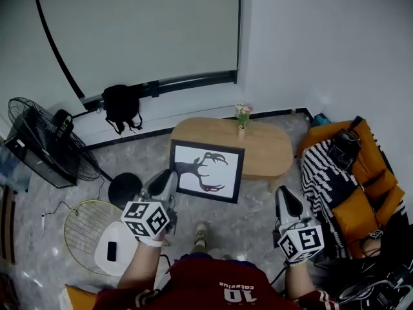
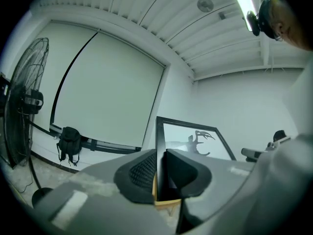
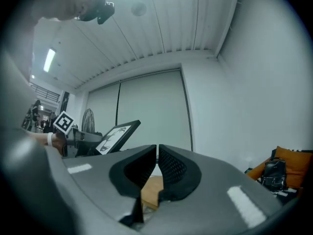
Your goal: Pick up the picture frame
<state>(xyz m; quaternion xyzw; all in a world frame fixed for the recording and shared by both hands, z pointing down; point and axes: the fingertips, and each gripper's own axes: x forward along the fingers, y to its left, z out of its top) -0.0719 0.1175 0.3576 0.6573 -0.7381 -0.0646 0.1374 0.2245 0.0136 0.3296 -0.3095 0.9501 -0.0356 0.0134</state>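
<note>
The picture frame (image 1: 206,172) is black-edged, with a dark antler print on white. It hangs in the air in front of the wooden table (image 1: 274,148), tilted back. My left gripper (image 1: 170,185) is shut on the frame's left edge. In the left gripper view the frame (image 2: 195,140) rises from between the pads (image 2: 144,170), which press on both its faces. My right gripper (image 1: 288,202) hangs to the right of the frame, apart from it, shut with nothing in it (image 3: 157,159). The right gripper view shows the frame (image 3: 116,135) at the left.
A small vase of flowers (image 1: 242,117) stands at the table's far edge. A standing fan (image 1: 45,144) and a black backpack (image 1: 121,106) are at the left by the wall. A round wire grille (image 1: 80,228) lies on the floor. A chair with orange and striped cloth (image 1: 345,173) stands at the right.
</note>
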